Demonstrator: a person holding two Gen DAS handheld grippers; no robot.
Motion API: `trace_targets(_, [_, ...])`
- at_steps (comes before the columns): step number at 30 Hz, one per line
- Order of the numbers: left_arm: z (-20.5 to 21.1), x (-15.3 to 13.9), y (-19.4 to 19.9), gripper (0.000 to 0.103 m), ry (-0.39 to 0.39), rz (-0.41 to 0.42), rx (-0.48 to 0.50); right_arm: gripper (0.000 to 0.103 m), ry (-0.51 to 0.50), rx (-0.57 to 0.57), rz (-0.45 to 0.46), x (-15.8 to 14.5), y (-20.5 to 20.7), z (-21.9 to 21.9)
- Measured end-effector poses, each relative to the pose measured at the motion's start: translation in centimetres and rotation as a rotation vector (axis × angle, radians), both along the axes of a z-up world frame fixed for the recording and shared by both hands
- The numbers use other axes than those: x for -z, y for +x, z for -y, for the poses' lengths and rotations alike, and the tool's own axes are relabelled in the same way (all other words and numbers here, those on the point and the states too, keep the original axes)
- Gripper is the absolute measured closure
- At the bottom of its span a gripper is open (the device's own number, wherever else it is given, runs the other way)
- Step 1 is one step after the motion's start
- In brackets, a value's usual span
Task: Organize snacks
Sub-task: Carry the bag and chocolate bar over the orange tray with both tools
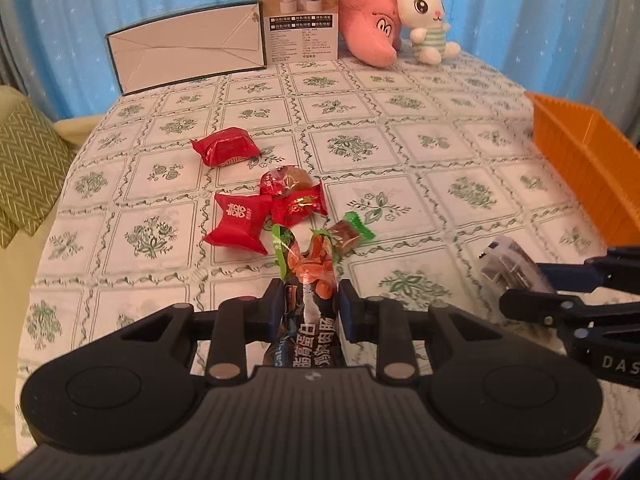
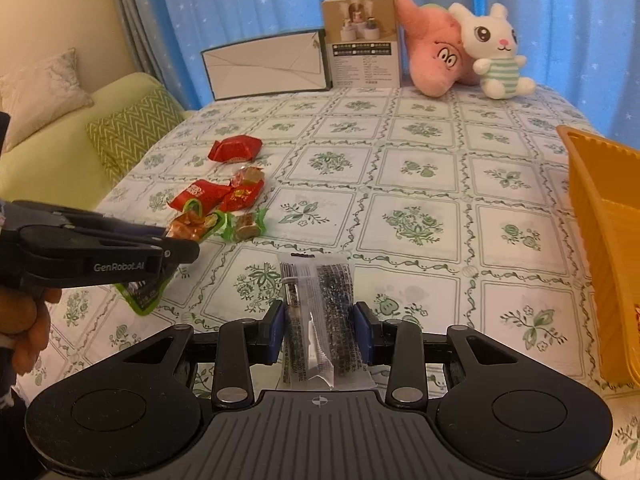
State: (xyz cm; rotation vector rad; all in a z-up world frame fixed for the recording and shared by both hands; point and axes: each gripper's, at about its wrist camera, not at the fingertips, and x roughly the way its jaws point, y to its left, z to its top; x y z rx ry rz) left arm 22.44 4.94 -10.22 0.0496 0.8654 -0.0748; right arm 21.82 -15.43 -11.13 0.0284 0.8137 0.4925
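Note:
My left gripper (image 1: 308,300) is shut on a green-and-orange sausage packet (image 1: 308,268), held above the cloth; it shows at the left of the right wrist view (image 2: 176,248). My right gripper (image 2: 320,328) is shut on a clear packet with dark contents (image 2: 318,312), also seen in the left wrist view (image 1: 508,264). Several red wrapped candies (image 1: 240,222) and a small green-ended candy (image 1: 350,234) lie in a loose pile on the tablecloth. One more red candy (image 1: 226,146) lies farther back.
An orange basket (image 1: 584,160) stands at the table's right edge, also in the right wrist view (image 2: 600,216). A white folded box (image 1: 184,52), a brown carton (image 1: 300,16) and two plush toys (image 1: 400,16) line the back. A sofa with a zigzag cushion (image 2: 132,132) is at the left.

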Motion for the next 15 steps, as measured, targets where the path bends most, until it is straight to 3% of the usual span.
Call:
trace_targets(7, [1.2, -2.1, -3.2, 0.077, -0.066, 0.028, -0.039, 0.066, 0.020, 0.055, 0.016, -1.4, -2.0, 1.2])
trace_targets(15, [4.2, -4.5, -6.5, 0.077, -0.118, 0.062, -0.019, 0.066, 0.034, 0.130, 0.035, -3.5, -4.9, 3.6])
